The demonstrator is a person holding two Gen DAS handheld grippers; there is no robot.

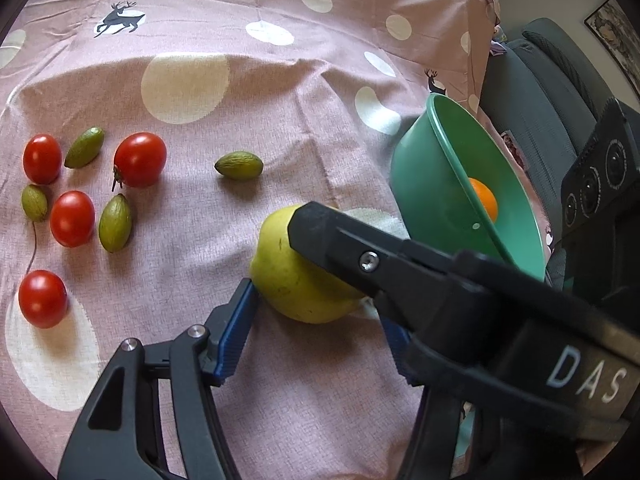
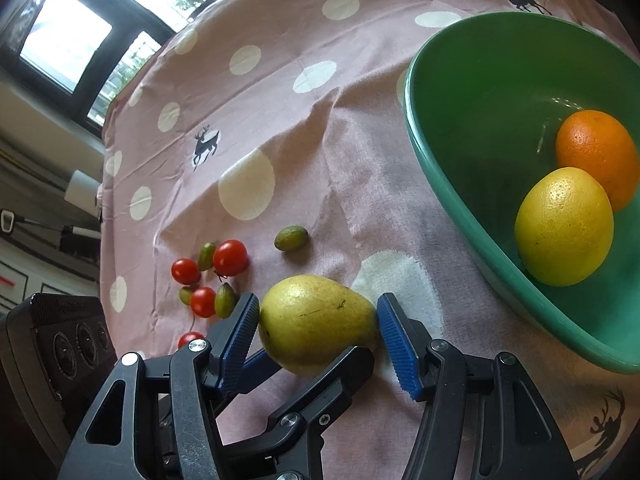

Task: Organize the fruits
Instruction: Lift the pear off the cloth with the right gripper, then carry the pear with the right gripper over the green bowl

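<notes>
1. A yellow-green pear [image 2: 316, 322] lay on a pink polka-dot tablecloth [image 2: 280, 120], just beside a green bowl [image 2: 460, 184].
2. The right gripper [image 2: 318, 332] closed on the pear, one blue pad at each end.
3. The left gripper [image 1: 316, 320] also straddled the pear; one pad touched it, the other was hidden, so its grip could not be told.
4. The bowl held an orange [image 2: 596, 152] and a lemon [image 2: 564, 226].
5. Cherry tomatoes [image 1: 140, 159] and small green fruits [image 1: 239, 164] lay scattered on the cloth, away from the bowl.
</notes>
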